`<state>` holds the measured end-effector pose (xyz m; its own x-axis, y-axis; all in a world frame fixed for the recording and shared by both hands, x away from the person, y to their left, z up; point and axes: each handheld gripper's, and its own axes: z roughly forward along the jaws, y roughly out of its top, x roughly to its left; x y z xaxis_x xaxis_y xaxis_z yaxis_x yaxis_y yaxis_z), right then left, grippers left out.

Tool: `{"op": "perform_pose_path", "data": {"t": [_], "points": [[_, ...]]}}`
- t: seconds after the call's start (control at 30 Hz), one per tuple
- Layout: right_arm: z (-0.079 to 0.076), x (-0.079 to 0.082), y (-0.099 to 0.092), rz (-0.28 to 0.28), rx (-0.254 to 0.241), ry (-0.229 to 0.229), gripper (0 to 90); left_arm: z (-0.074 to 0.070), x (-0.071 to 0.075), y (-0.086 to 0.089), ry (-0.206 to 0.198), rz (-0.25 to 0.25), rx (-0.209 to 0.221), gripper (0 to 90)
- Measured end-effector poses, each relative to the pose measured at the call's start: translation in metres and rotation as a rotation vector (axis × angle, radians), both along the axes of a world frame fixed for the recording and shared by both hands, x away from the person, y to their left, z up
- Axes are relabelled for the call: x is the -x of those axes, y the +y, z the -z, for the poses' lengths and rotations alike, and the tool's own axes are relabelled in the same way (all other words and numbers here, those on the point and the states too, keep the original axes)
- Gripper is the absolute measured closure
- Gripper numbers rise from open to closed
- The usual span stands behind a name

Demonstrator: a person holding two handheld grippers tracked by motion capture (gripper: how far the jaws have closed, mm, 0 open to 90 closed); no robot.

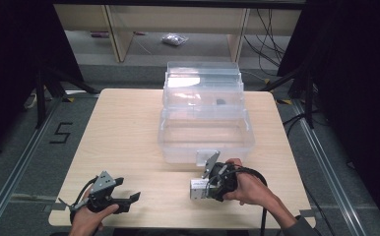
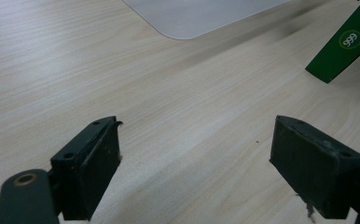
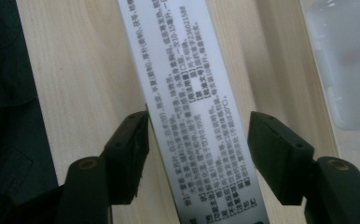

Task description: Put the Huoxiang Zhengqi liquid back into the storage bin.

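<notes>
A lab recording bay; black curtains (image 1: 11, 59), floor rails (image 1: 11, 182), loose cables (image 1: 269, 29), a taped numeral (image 1: 60, 132).

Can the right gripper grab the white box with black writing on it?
Probably yes. The right gripper has its jaws open on either side of the white printed box lying on the wooden table, with nothing in between.

Left gripper (image 2: 194, 163) jaws apart over bare wooden table (image 2: 178, 116); green box (image 2: 346, 44) upper right.
</notes>
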<state>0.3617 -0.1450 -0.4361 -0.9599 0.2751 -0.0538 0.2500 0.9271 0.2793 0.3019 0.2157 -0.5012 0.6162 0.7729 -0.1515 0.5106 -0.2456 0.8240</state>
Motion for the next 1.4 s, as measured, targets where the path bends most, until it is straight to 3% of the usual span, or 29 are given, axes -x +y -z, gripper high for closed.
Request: {"op": "perform_pose_path", "data": {"t": [0.03, 0.1, 0.23, 0.3, 0.33, 0.5, 0.6, 0.63, 0.93, 1.03, 1.07, 1.33, 1.37, 1.4], "points": [[0.000, 0.001, 0.001, 0.021, 0.018, 0.000, 42.6, 0.000, 0.000, 0.000, 0.000, 0.001, -0.001, 15.2], [0.001, -0.002, 0.001, -0.032, 0.048, -0.021, 45.2, 0.000, 0.000, 0.000, 0.001, 0.000, 0.000, 15.2], [0.001, -0.001, 0.002, -0.022, 0.073, -0.009, 49.4, 0.000, 0.000, 0.000, 0.002, 0.001, 0.000, 15.2], [0.002, -0.003, 0.002, -0.063, 0.081, -0.008, 53.2, 0.000, 0.000, 0.000, 0.002, 0.001, 0.001, 15.2], [0.002, -0.001, 0.003, -0.048, 0.089, -0.004, 53.7, 0.000, 0.000, 0.000, 0.001, 0.001, 0.001, 15.2], [0.002, -0.005, 0.006, -0.136, 0.119, -0.013, 61.7, 0.000, 0.000, 0.000, 0.001, 0.001, 0.000, 15.2], [0.000, -0.001, 0.008, -0.093, 0.129, 0.013, 64.0, 0.000, 0.000, 0.000, 0.001, -0.001, 0.007, 15.2], [0.000, -0.004, 0.007, -0.146, 0.130, 0.002, 64.2, 0.000, 0.000, 0.000, 0.000, -0.002, 0.007, 15.2], [-0.006, -0.003, 0.006, -0.128, 0.150, 0.027, 64.7, 0.000, 0.000, 0.000, 0.001, -0.002, 0.005, 15.2], [-0.014, -0.006, 0.004, -0.151, 0.142, 0.012, 64.8, 0.000, 0.000, -0.001, 0.003, -0.004, 0.009, 15.2], [-0.016, -0.005, 0.002, -0.124, 0.142, 0.013, 64.8, 0.000, 0.000, -0.001, 0.003, -0.004, 0.008, 15.2], [-0.033, -0.012, -0.002, -0.141, 0.133, 0.015, 64.9, 0.000, 0.000, 0.000, 0.004, -0.002, 0.002, 15.2], [-0.035, -0.012, -0.003, -0.119, 0.130, 0.020, 64.8, 0.000, 0.000, 0.000, 0.004, -0.002, 0.003, 15.2], [-0.037, -0.014, -0.003, -0.140, 0.125, 0.017, 64.9, 0.000, 0.000, 0.000, 0.004, -0.002, 0.003, 15.2]]}}
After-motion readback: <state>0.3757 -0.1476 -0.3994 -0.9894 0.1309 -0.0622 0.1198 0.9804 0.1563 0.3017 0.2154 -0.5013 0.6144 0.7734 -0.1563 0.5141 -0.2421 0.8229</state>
